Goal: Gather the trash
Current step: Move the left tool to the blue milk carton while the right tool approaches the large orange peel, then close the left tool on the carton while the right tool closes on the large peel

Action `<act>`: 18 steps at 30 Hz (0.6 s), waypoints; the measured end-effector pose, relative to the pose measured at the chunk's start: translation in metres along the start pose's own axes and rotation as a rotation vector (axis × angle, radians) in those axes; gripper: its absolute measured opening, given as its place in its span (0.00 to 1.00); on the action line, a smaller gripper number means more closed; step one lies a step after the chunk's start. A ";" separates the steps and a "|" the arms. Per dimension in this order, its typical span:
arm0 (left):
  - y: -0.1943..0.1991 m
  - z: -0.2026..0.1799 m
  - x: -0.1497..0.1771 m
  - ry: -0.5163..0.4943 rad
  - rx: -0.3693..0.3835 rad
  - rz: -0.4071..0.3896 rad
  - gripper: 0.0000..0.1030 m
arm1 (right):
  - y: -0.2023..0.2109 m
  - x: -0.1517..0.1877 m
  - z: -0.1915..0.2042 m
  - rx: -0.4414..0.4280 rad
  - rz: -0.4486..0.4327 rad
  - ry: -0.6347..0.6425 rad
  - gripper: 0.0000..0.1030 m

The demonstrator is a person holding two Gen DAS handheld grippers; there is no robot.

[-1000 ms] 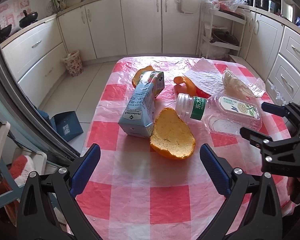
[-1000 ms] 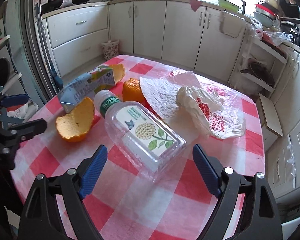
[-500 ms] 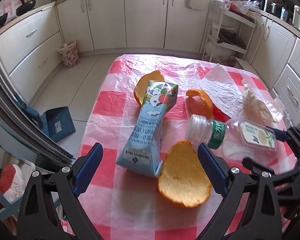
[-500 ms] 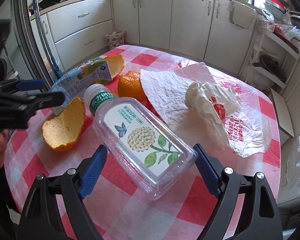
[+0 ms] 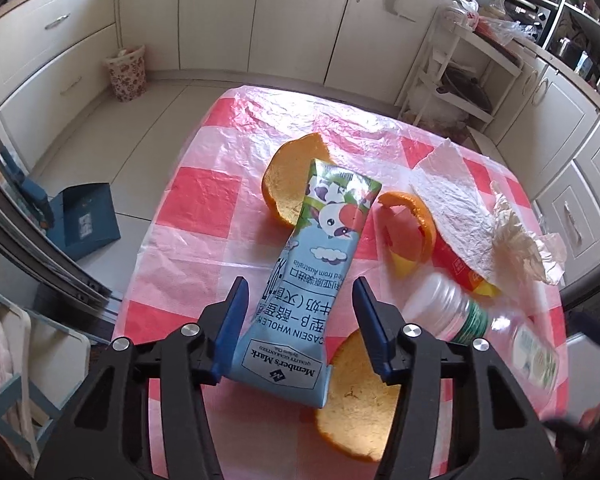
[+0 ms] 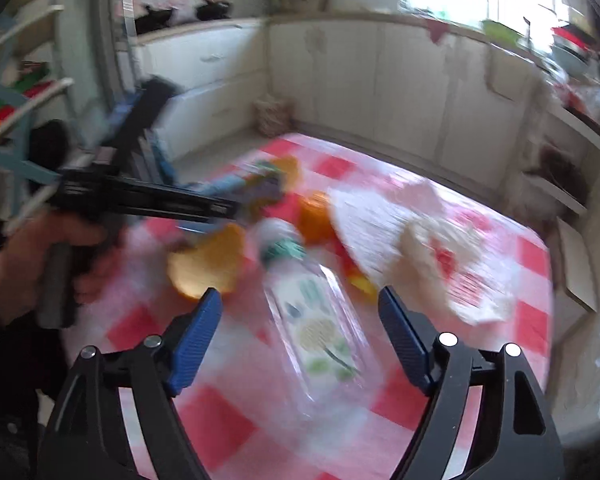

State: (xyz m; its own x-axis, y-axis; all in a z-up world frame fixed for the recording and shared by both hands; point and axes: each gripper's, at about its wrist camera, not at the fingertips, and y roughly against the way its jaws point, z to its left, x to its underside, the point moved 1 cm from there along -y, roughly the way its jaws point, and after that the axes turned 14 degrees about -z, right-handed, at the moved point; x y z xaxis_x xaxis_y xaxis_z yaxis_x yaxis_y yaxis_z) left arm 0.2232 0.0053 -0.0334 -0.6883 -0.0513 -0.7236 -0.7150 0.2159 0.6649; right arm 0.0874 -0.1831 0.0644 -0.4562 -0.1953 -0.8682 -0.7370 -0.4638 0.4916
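The milk carton [image 5: 316,280] lies flat on the worktop [image 5: 204,200], its long axis running from lower centre toward upper centre of the frame, near end between the open fingers of the left hand-held gripper [image 5: 298,320]. The right hand-held gripper [image 6: 300,336], also open, straddles the plastic bottle [image 6: 312,304].

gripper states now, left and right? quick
Left gripper: open, jaws either side of the milk carton, not clamped on it.
Right gripper: open, holding nothing, the plastic bottle between its jaws; the view is blurred.
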 end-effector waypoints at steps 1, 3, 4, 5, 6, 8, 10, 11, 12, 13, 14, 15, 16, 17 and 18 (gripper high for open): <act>-0.001 0.000 -0.001 0.001 0.004 0.003 0.49 | -0.004 0.000 0.011 -0.032 0.003 0.019 0.75; -0.002 -0.001 -0.002 -0.002 0.014 0.008 0.49 | -0.017 0.003 0.032 -0.073 0.019 0.061 0.75; -0.003 -0.002 -0.002 -0.005 0.015 0.011 0.49 | -0.029 0.006 0.043 -0.091 0.037 0.072 0.74; -0.004 -0.002 -0.003 -0.006 0.017 0.014 0.49 | -0.039 0.008 0.049 -0.104 0.052 0.073 0.71; -0.005 -0.003 -0.003 -0.006 0.022 0.017 0.49 | -0.052 0.012 0.057 -0.113 0.073 0.073 0.64; -0.005 -0.002 -0.004 -0.004 0.030 0.023 0.48 | -0.069 0.017 0.065 -0.113 0.099 0.081 0.56; -0.005 -0.001 -0.005 -0.002 0.042 0.028 0.43 | -0.076 0.018 0.073 -0.093 0.079 0.120 0.53; -0.006 -0.001 -0.006 0.003 0.050 0.033 0.39 | -0.079 0.017 0.074 -0.083 0.078 0.125 0.47; -0.006 0.001 -0.006 0.007 0.055 0.037 0.38 | -0.081 0.016 0.074 -0.076 0.075 0.123 0.44; -0.006 0.002 -0.005 0.012 0.063 0.040 0.37 | -0.083 0.015 0.073 -0.067 0.070 0.120 0.35; -0.006 0.002 -0.005 0.014 0.068 0.038 0.37 | -0.084 0.015 0.072 -0.057 0.068 0.127 0.29; -0.006 0.003 -0.004 0.016 0.072 0.038 0.37 | -0.083 0.015 0.073 -0.050 0.068 0.136 0.27; -0.005 0.003 -0.005 0.023 0.078 0.041 0.37 | -0.083 0.016 0.075 -0.040 0.068 0.159 0.26; -0.005 0.004 -0.005 0.032 0.085 0.044 0.37 | -0.082 0.016 0.077 -0.038 0.060 0.182 0.26; -0.005 0.005 -0.005 0.038 0.090 0.046 0.37 | -0.080 0.017 0.082 -0.042 0.047 0.213 0.26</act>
State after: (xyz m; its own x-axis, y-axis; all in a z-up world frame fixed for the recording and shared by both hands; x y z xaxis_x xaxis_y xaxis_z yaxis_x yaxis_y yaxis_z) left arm 0.2308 0.0089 -0.0340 -0.7252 -0.0758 -0.6843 -0.6701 0.3058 0.6763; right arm 0.0975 -0.0783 0.0162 -0.3705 -0.3940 -0.8411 -0.6938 -0.4847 0.5327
